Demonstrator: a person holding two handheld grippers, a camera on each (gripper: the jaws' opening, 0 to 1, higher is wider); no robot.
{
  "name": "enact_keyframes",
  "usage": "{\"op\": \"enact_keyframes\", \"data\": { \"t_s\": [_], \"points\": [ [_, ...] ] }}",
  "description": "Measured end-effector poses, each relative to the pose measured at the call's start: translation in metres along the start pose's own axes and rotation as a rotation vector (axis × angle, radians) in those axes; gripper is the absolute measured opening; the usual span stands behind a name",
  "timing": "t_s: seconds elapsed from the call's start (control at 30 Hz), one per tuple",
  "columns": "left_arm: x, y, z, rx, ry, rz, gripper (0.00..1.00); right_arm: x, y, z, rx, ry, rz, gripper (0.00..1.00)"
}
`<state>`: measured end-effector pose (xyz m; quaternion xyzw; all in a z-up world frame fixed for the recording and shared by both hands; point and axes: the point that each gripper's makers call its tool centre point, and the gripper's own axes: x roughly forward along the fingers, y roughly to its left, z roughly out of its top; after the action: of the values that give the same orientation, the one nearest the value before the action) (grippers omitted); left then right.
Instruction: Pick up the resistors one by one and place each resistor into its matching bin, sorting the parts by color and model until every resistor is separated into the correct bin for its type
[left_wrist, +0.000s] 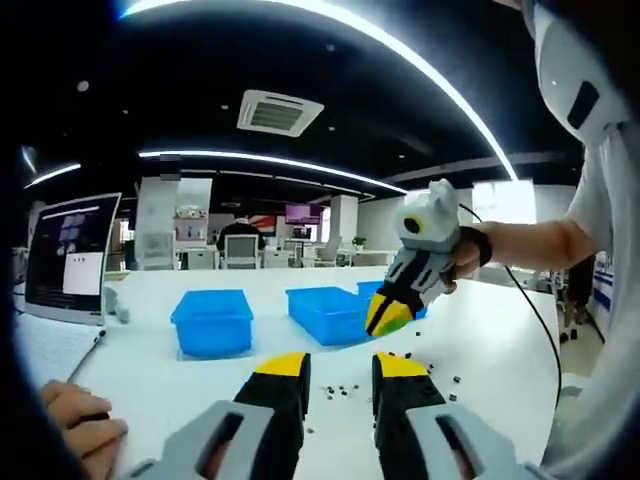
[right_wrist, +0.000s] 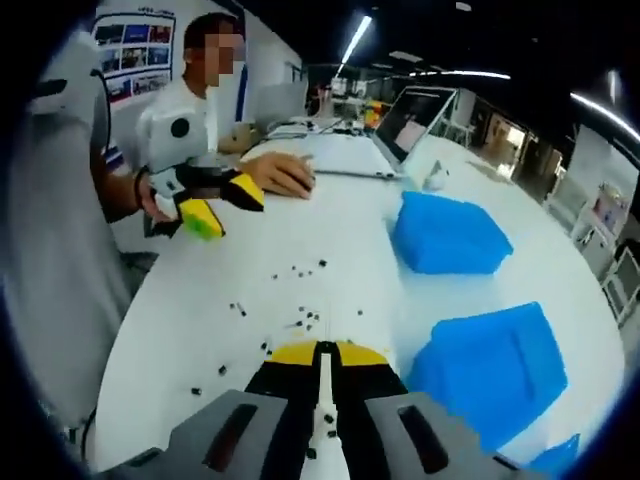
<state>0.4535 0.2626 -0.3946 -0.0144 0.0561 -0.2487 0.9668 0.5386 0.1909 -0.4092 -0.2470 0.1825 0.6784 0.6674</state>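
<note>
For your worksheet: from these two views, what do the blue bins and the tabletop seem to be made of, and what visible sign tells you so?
Blue bins: probably moulded plastic, going by the uniform saturated colour, rounded rims and a soft sheen. Tabletop: a smooth white surface, perhaps laminate or painted board. It is even and faintly glossy with no visible grain. The look alone leaves the exact material open.

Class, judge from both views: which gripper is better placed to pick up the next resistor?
Probably left: the left gripper is open with resistors just ahead; the right gripper is shut, near the bins.

Bright ceiling light strips (left_wrist: 300, 165) (some glare); edges fisheye-warped, dark; soft focus.
</note>
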Motion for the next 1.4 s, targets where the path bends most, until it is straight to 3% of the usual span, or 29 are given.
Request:
{"op": "enact_keyframes", "data": {
  "t_s": [0.17,0.23,0.33,0.47,0.63,0.87,0.97,1.0,1.4],
  "points": [
    [0.001,-0.001,-0.002,-0.005,0.009,0.000,0.27,-0.013,-0.032,0.024,0.104,-0.208,-0.096,0.07],
    [0.000,-0.002,-0.001,-0.002,0.010,0.000,0.27,-0.020,-0.046,0.027,0.117,-0.281,-0.142,0.07],
    [0.001,-0.003,0.000,-0.012,0.010,-0.001,0.27,-0.033,-0.073,0.026,0.220,-0.391,-0.238,0.07],
    [0.003,-0.005,0.003,-0.010,0.013,-0.002,0.27,-0.054,-0.104,0.024,0.259,-0.491,-0.395,0.07],
    [0.004,-0.007,0.007,-0.005,0.006,-0.012,0.27,-0.062,-0.133,0.000,0.304,-0.447,-0.551,0.08],
    [0.002,-0.009,0.008,-0.009,0.002,-0.010,0.27,-0.056,-0.132,-0.009,0.314,-0.427,-0.544,0.09],
    [0.002,-0.009,0.007,-0.007,0.006,-0.010,0.27,-0.057,-0.135,-0.011,0.310,-0.418,-0.562,0.28],
    [0.001,-0.010,0.008,-0.007,0.004,-0.010,0.27,-0.058,-0.135,-0.012,0.317,-0.416,-0.564,0.29],
    [-0.003,-0.013,0.010,0.011,0.005,-0.017,0.26,-0.067,-0.133,-0.011,0.303,-0.426,-0.565,0.27]
  ]
}}
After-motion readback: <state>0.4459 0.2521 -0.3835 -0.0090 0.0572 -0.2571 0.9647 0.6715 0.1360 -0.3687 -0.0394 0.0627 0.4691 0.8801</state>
